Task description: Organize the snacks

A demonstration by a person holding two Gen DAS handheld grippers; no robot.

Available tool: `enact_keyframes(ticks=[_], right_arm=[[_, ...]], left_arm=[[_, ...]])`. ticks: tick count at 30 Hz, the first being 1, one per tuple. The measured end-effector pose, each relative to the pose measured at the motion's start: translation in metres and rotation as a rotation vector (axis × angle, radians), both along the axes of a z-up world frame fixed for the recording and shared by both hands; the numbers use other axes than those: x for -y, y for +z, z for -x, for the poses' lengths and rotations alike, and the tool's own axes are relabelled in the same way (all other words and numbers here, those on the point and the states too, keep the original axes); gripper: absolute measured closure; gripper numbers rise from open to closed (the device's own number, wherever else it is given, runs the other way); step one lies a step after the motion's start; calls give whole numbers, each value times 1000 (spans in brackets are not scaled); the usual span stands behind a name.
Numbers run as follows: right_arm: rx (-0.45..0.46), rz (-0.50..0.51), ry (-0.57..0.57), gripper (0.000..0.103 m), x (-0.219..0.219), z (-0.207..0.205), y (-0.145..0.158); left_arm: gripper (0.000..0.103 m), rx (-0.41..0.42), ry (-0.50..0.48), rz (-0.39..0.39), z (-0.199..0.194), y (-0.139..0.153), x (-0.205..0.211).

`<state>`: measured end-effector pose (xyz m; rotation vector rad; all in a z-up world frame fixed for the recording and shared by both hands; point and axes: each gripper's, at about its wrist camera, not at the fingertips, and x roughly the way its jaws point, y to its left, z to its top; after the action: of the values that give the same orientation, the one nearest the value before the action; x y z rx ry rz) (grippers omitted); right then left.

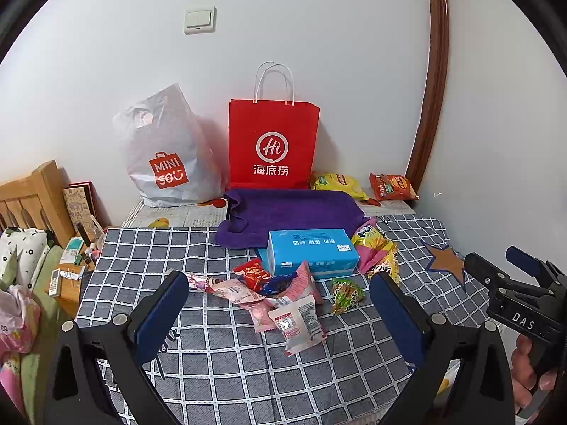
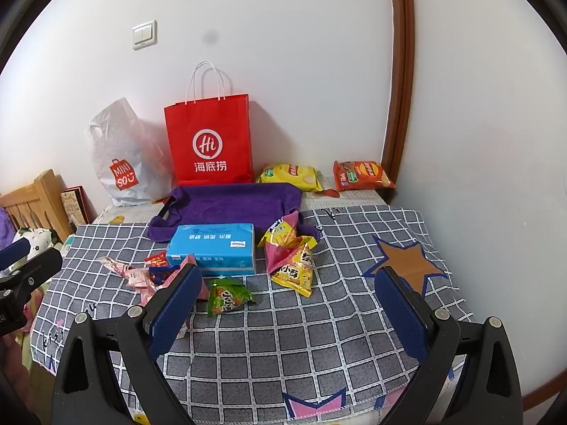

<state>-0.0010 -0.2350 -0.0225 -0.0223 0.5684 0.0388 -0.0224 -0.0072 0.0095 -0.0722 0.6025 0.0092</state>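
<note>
1. Pink and white snack packets (image 1: 283,301) lie in a loose heap on the grey checked cloth (image 1: 230,364), just in front of a blue tissue box (image 1: 312,251); a small red packet (image 1: 253,272) and a dark blue wrapper (image 1: 278,281) sit among them.
2. Near the heap on its right lies a green snack packet (image 2: 226,295), apart from the others, and beside the box's right end rests a yellow and pink packet pile (image 2: 292,258).
3. Behind the box a folded purple towel (image 1: 290,212) spreads across the worktop (image 2: 354,196), partly on the cloth and partly on the printed paper beyond it.
4. At the wall stand a red paper bag (image 1: 273,141) with white cord handles and, to its left, a white plastic bag (image 1: 166,156).
5. To the right of the red bag lie a yellow crisp bag (image 2: 290,175) and an orange crisp bag (image 2: 361,175), well apart from the heap.
6. The left tool (image 1: 280,318) hovers over the cloth with its jaws spread wide, holding nothing, the heap lying between the blue pads.
7. The right tool (image 2: 287,315) is likewise wide and empty, above the cloth near a brown star patch (image 2: 407,262).
8. A hand (image 1: 531,372) grips the right tool's handle.
</note>
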Motion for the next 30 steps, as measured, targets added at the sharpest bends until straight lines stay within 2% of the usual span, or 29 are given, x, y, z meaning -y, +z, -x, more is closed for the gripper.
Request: enact_keyframes(ticks=[23,30], right_arm=[[6,7,4,5,-1,3,-2],[-14,-2,18,5,-1,-11,-11]], left_arm=[[1,5,15,2,-1,2,-3],[1,-15,36,8,-20,-10,-12]])
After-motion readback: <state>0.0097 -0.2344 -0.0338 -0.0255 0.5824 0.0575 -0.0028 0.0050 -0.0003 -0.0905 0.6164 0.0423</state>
